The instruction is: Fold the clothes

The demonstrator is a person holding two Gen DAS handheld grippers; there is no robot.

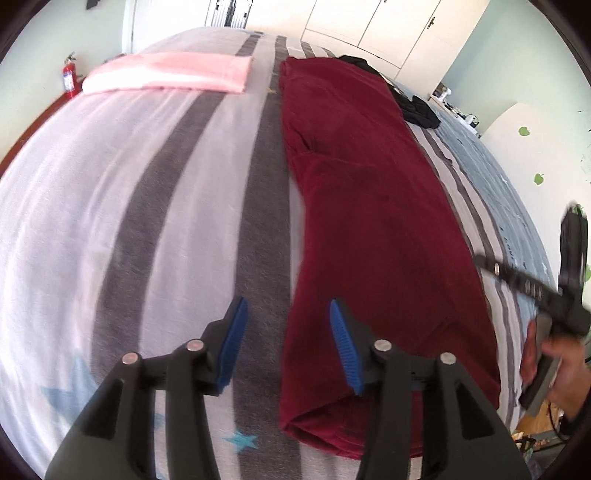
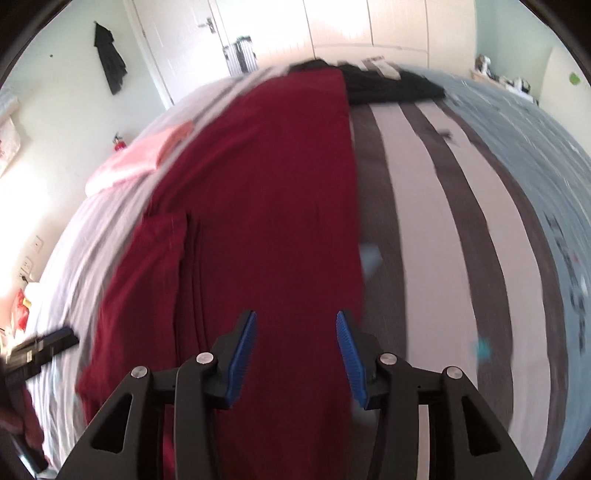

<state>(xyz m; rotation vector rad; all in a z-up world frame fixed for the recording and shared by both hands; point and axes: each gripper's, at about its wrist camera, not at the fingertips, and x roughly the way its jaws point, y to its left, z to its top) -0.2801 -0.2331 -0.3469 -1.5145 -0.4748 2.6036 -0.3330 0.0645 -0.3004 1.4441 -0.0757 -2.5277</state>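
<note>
A dark red garment point(image 1: 369, 206) lies folded into a long strip down the striped bed cover point(image 1: 129, 206). My left gripper point(image 1: 286, 317) hangs open above the strip's near left edge, nothing between its blue pads. In the right wrist view the same red garment point(image 2: 266, 206) fills the middle. My right gripper point(image 2: 295, 328) is open over its near right part, holding nothing. The other gripper, held by a hand point(image 1: 557, 365), shows at the right edge of the left wrist view.
A folded pink cloth point(image 1: 173, 72) rests at the far left of the bed. Black clothing point(image 2: 391, 86) lies at the far end beside the red strip. A fire extinguisher point(image 1: 70, 75) stands by the left wall. White wardrobes point(image 1: 388, 26) line the back.
</note>
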